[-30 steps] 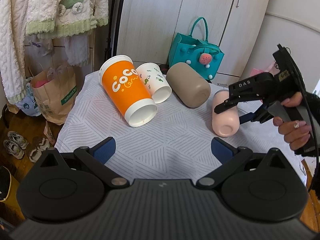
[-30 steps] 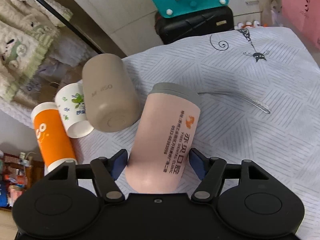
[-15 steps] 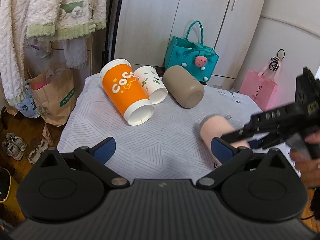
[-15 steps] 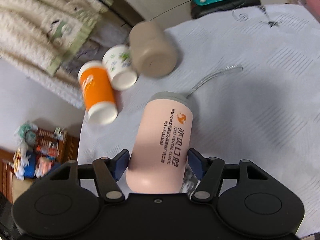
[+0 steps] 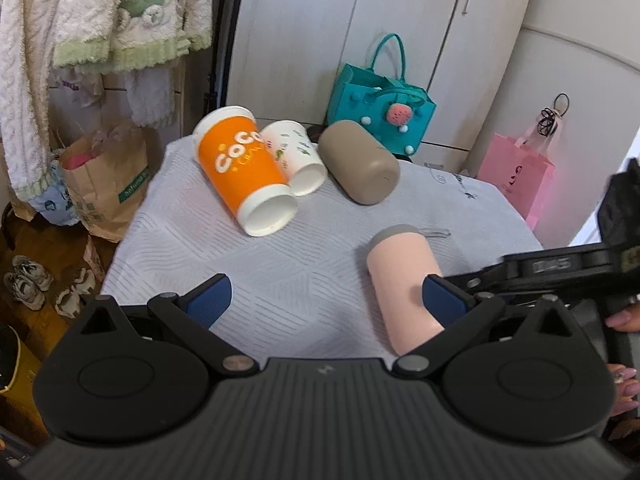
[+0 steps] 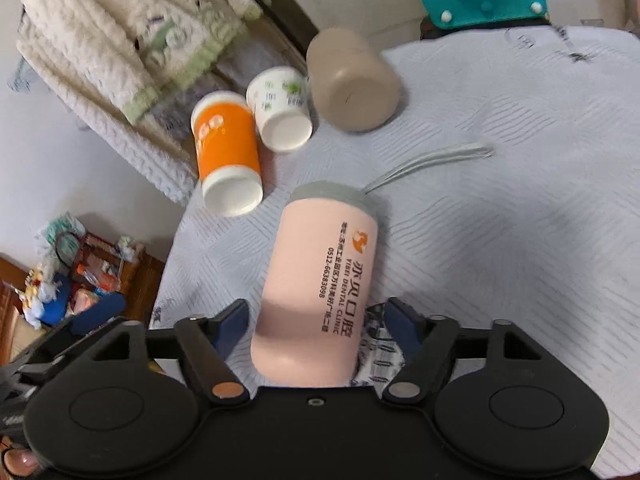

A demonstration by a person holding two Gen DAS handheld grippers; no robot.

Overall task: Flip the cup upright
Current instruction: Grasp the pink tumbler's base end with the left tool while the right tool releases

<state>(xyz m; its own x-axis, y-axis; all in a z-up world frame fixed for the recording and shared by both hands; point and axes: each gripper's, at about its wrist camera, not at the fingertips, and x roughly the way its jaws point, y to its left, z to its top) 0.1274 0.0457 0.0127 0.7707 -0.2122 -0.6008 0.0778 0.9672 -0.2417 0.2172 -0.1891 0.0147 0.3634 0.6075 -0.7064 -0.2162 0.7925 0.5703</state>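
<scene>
In the left wrist view, the left gripper (image 5: pixel 324 300) hangs over the near edge of the worktop (image 5: pixel 280 264), its blue-padded fingers (image 5: pixel 210 298) spread wide with nothing between them. The pink cup (image 5: pixel 400 276) sits to the right, tilted, its grey-rimmed end pointing away and its base toward the camera; part of it is hidden behind the left gripper's right finger. The right gripper (image 5: pixel 472 280) reaches in from the right edge to the cup's lower body. Farther back on the patterned cloth lie an orange cup (image 5: pixel 240 172), a white printed cup (image 5: pixel 296 156) just beside it, and a taupe tumbler (image 5: pixel 360 168), all on their sides. A teal bag (image 5: pixel 380 104) and a pink bag (image 5: pixel 516 184) stand behind. In the right wrist view, the right gripper (image 6: pixel 316 328) has the pink cup (image 6: pixel 324 280) between its fingers (image 6: pixel 234 322), which sit close on either side of the cup's base end; whether the pads press on it cannot be told. The cup leans away from the camera, its grey end lowest toward the cloth. The orange cup (image 6: pixel 226 152), white printed cup (image 6: pixel 280 112) and taupe tumbler (image 6: pixel 352 84) lie beyond it, blurred.
</scene>
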